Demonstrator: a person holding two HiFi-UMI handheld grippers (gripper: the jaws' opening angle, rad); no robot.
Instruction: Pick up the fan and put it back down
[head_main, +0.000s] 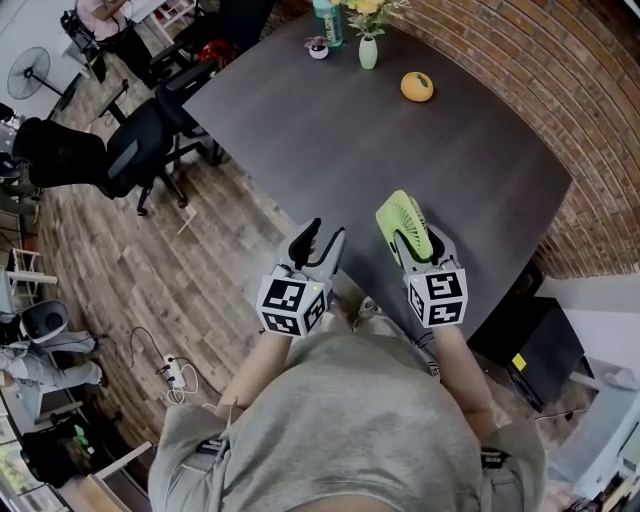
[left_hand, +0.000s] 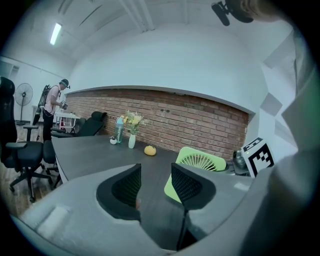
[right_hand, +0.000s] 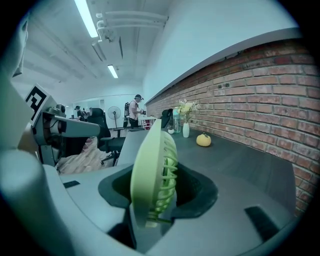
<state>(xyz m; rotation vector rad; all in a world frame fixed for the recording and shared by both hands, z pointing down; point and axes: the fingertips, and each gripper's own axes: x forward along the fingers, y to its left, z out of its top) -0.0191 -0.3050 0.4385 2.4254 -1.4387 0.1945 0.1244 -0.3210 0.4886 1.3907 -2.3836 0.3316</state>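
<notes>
A small lime-green fan (head_main: 403, 225) with a round grille stands edge-on between the jaws of my right gripper (head_main: 418, 245), which is shut on it, over the near edge of the dark table (head_main: 380, 150). In the right gripper view the fan (right_hand: 155, 175) fills the gap of the right gripper (right_hand: 157, 192). My left gripper (head_main: 322, 238) hovers just left of it, open, with nothing between its fingers. In the left gripper view the left gripper (left_hand: 156, 182) shows a clear gap, and the fan (left_hand: 200, 161) sits to the right. Whether the fan touches the table I cannot tell.
At the table's far end lie an orange round fruit (head_main: 417, 87), a white vase with flowers (head_main: 368, 50) and a bottle (head_main: 327, 22). Black office chairs (head_main: 140, 150) stand on the wooden floor at the left. A brick wall (head_main: 560, 90) borders the right side.
</notes>
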